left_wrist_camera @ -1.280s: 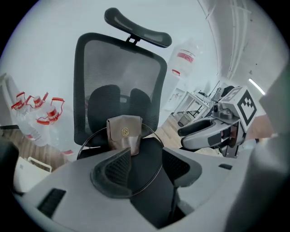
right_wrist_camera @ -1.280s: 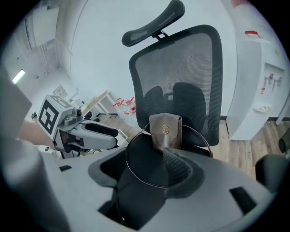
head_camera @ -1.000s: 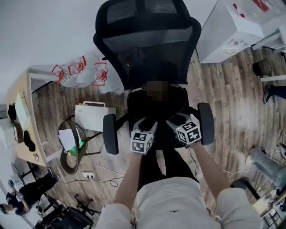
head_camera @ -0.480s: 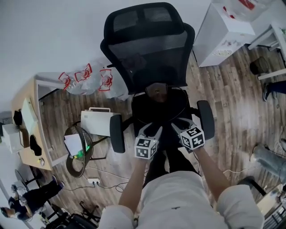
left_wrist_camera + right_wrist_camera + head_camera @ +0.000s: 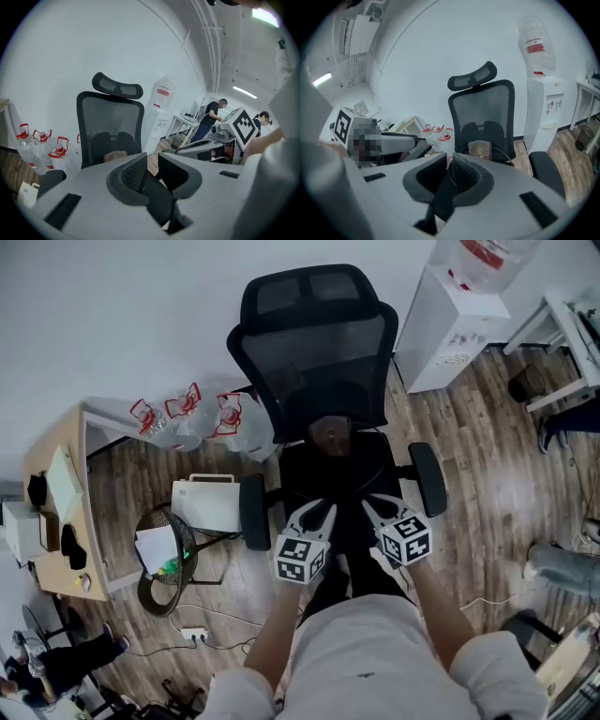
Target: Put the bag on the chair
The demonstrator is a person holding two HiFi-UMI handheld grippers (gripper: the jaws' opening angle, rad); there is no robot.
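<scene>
Evidently the bag [image 5: 330, 434] is resting on the chair [image 5: 319, 362] seat, so the left claw [image 5: 314, 515] and right claw [image 5: 380, 506] are hanging empty before it, having just been closing: left slightly apart, right a slit.

Water dispenser [image 5: 448, 334] by wall; wire wastebasket [image 5: 148, 594] (paper inside) beside desk [image 5: 45, 448]
</scene>
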